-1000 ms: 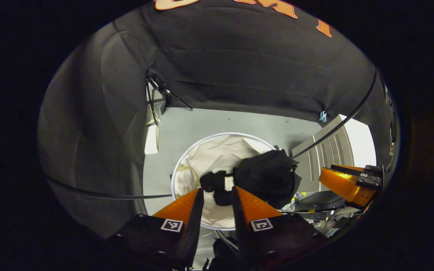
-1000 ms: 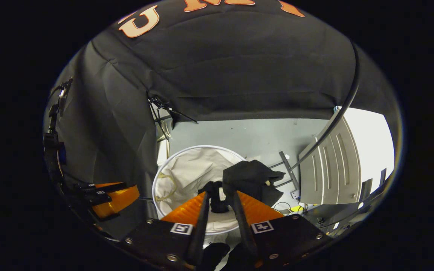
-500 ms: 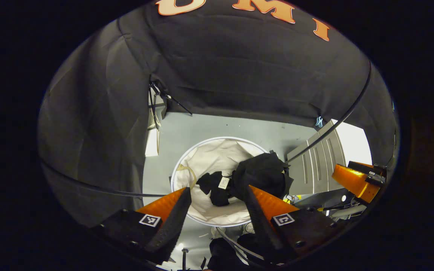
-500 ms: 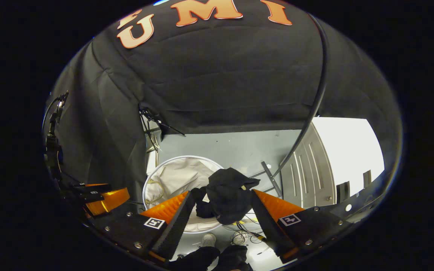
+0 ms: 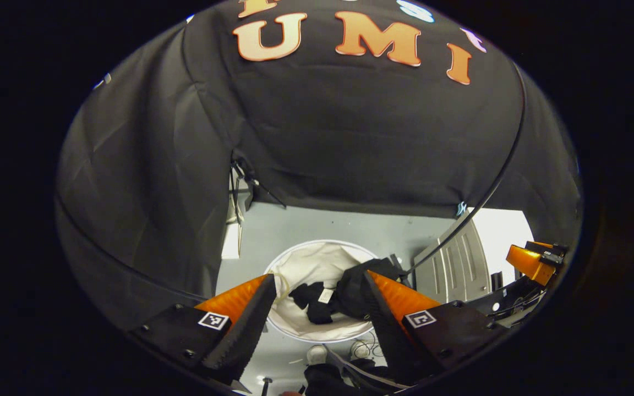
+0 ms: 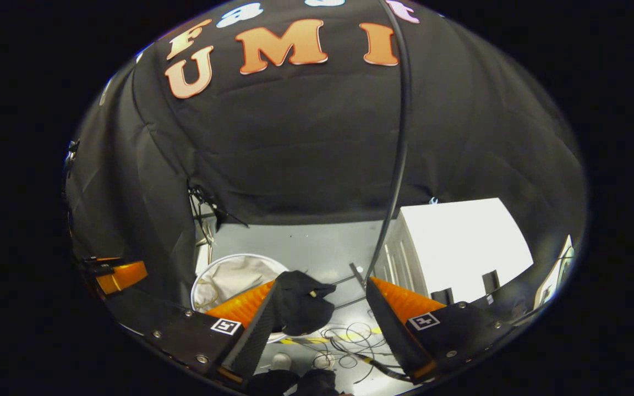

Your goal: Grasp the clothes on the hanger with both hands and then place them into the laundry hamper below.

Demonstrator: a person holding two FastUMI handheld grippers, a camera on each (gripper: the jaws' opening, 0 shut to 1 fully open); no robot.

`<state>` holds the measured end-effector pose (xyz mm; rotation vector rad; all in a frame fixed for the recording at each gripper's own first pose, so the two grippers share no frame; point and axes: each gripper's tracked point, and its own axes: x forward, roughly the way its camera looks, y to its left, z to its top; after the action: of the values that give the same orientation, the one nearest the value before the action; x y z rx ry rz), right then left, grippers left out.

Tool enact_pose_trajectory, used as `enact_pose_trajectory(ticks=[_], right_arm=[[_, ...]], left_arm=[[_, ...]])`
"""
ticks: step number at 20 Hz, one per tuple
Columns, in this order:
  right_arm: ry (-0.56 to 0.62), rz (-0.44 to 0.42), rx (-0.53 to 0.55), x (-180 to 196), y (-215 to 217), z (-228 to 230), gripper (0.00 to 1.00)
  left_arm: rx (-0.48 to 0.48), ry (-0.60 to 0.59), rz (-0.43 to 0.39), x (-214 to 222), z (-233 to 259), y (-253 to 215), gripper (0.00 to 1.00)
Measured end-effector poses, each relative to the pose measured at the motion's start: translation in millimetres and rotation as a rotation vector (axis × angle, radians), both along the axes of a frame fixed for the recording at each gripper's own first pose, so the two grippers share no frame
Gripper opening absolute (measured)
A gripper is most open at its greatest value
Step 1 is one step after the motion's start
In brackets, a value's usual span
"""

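Left gripper (image 5: 317, 300): jaws spread apart, holding nothing, low in the frame of the left gripper view. Between its fingers lies the white laundry hamper (image 5: 300, 264) on the grey floor (image 5: 317, 225). The black clothes (image 5: 344, 289) lie bunched in the hamper, draped over its right rim. Right gripper (image 6: 320, 300): jaws likewise spread and empty at lower centre of the right gripper view, with the clothes (image 6: 300, 308) beyond, hanging over the edge of the hamper (image 6: 229, 275).
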<state>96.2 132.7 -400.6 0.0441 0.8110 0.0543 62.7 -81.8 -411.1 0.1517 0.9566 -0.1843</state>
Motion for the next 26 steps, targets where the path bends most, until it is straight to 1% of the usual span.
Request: enact_pose_trajectory(ticks=[2,5,7,9,12,16,19,21,23,24,26], right_arm=[[-0.046,-0.016,-0.029,1.2,-23.0,22.3,0.94],[-0.105,-0.032,-0.052,6.9,-51.7,57.7,0.94],[-0.15,-0.049,-0.055,11.4,-66.7,81.9,0.94],[-0.199,-0.064,-0.054,16.4,-81.3,111.6,0.94],[-0.275,-0.07,-0.079,21.6,-101.5,151.3,0.94],[-0.366,-0.073,-0.092,23.3,-122.2,200.2,0.94],[-0.438,-0.08,-0.086,25.1,-130.2,239.3,0.94],[-0.485,-0.088,-0.077,25.1,-134.7,261.9,0.94],[-0.53,-0.089,-0.079,24.6,-140.7,284.4,0.94],[-0.549,-0.087,-0.081,24.3,-141.3,294.9,0.94],[-0.588,-0.083,-0.071,19.2,-142.1,316.8,0.94]], left_arm=[[-0.026,-0.048,0.017,1.7,26.8,-0.8,1.0],[-0.039,-0.116,0.026,7.1,65.2,1.5,1.0],[-0.065,-0.163,0.061,10.1,88.3,-0.6,1.0],[-0.091,-0.205,0.069,17.9,108.8,0.8,1.0],[-0.061,-0.309,0.094,32.7,151.6,21.2,0.99],[-0.057,-0.452,0.139,54.1,215.6,33.0,0.99],[-0.09,-0.525,0.166,64.4,256.0,37.9,1.0],[-0.089,-0.578,0.167,67.1,276.2,41.6,1.0],[-0.085,-0.634,0.158,70.1,298.6,45.4,0.97],[-0.086,-0.658,0.156,70.3,308.8,47.5,1.0],[-0.09,-0.702,0.151,71.4,326.3,48.1,0.99]])
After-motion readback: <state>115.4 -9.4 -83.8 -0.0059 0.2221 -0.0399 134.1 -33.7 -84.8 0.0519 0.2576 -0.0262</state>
